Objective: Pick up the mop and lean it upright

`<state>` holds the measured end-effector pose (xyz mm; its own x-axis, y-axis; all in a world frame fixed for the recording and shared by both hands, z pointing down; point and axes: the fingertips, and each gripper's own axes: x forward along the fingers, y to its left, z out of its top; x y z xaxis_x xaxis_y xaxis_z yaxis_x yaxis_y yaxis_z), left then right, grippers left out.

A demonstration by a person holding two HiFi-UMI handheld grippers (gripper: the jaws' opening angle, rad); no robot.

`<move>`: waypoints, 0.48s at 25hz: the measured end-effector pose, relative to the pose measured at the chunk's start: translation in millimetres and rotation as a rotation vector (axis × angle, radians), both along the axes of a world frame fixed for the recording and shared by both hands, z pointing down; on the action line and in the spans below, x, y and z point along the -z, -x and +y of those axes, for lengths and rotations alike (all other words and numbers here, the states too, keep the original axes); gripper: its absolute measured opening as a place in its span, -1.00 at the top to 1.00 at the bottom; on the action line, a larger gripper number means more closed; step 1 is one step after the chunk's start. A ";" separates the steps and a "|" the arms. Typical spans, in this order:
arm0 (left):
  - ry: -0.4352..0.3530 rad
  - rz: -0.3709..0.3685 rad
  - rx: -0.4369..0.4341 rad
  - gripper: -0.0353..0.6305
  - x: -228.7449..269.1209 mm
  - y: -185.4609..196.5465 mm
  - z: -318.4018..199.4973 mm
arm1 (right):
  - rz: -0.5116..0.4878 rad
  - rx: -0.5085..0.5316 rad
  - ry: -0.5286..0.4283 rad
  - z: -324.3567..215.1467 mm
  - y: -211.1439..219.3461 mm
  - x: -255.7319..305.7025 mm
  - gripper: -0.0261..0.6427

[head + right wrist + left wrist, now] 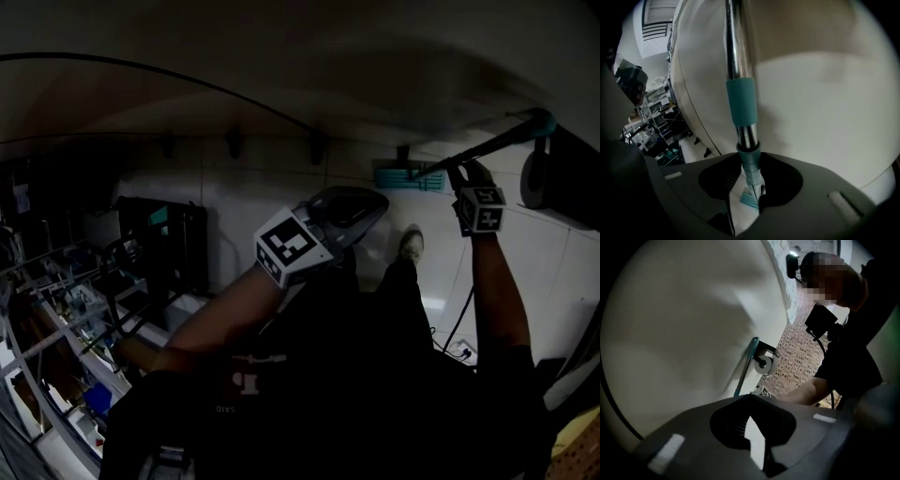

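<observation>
Dimly, white tiled floor (239,199), cluttered shelves (58,314), right gripper (746,194) clamping mop (741,99)

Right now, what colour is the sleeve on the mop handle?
Teal. The sleeve shows best in the right gripper view.

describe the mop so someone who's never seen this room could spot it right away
Look at the pale floor ahead of the person's shoe. The mop has its flat head down there, its shiny pole slanting up between the jaws of the right gripper. Nothing else nearby has its teal head, sleeve and grip.
</observation>
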<state>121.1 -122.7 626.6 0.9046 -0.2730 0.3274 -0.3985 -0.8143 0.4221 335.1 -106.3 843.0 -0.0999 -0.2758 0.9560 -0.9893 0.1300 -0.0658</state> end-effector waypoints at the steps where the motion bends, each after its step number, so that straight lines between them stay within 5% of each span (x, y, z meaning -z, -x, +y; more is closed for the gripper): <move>1: -0.003 0.002 0.002 0.89 1.9 0.9 -0.6 | 0.139 -0.084 0.285 55.0 -23.5 4.3 0.50; 2: -0.007 0.005 0.004 0.89 4.7 2.6 -1.3 | 0.199 -0.114 0.409 80.0 -32.3 7.0 0.50; 3: -0.013 0.008 0.008 0.89 8.5 5.0 -2.1 | 0.141 -0.059 0.293 59.8 -19.4 7.4 0.50; 5: -0.030 0.016 0.021 0.89 17.8 10.0 -4.2 | -0.131 0.153 -0.268 -41.8 34.8 8.2 0.50; 6: -0.042 0.020 0.029 0.89 23.2 12.4 -5.4 | -0.213 0.215 -0.443 -72.5 51.7 12.8 0.50; 7: -0.054 0.024 0.036 0.89 29.2 14.8 -6.4 | -0.240 0.238 -0.507 -82.1 58.3 20.2 0.50; 12: -0.121 0.060 0.073 0.89 74.3 27.3 -10.7 | -0.231 0.231 -0.484 -65.3 64.9 73.6 0.50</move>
<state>93.8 -133.4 552.3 0.8977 -0.3732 0.2341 -0.4358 -0.8302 0.3476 270.1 -171.6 769.4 -0.4000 -0.6220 0.6732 -0.8990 0.4093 -0.1561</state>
